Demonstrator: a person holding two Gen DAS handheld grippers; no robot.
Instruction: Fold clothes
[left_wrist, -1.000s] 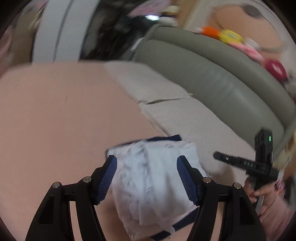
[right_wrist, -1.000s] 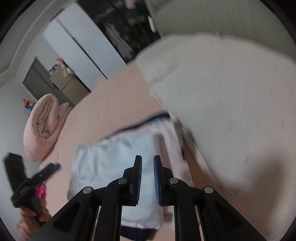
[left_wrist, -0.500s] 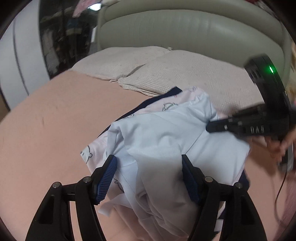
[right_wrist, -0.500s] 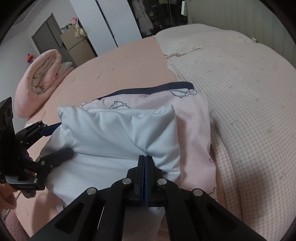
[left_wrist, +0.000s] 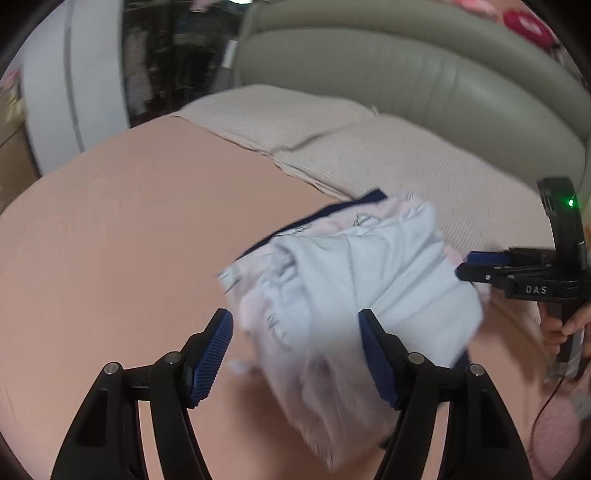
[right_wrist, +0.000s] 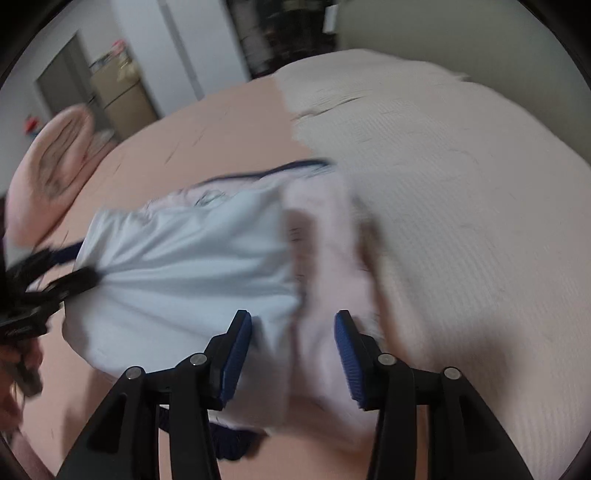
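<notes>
1. lying on the peach-pink bed (left_wrist: 110, 229), the folded clothes (left_wrist: 354, 280) form a small stack close to the pillows (left_wrist: 388, 162) at the head of the bed: a pale blue garment (right_wrist: 184, 269) on top, a pink printed garment (right_wrist: 325, 258) under it, and a dark navy edge showing at the far side and the near end.
2. the left gripper (left_wrist: 295, 350) hovers over the near part of the stack with its blue-padded fingers (left_wrist: 214, 347) spread wide and nothing between them; the cloth lies below the gap.
3. the right gripper (right_wrist: 293, 360) also has its fingers (right_wrist: 236, 358) parted and released, poised over the seam where the pale blue garment meets the pink one.
4. in the left wrist view the right gripper's tips sit just beside the right edge of the stack; whether they touch the cloth cannot be told.
5. a hand (left_wrist: 569, 325) grips that tool's handle at the right edge of the frame.
6. a grey-green padded headboard (left_wrist: 424, 85) rises behind the pillows, and a rolled pink blanket (right_wrist: 51, 166) lies at the far left corner of the bed.
7. both views are blurred.
</notes>
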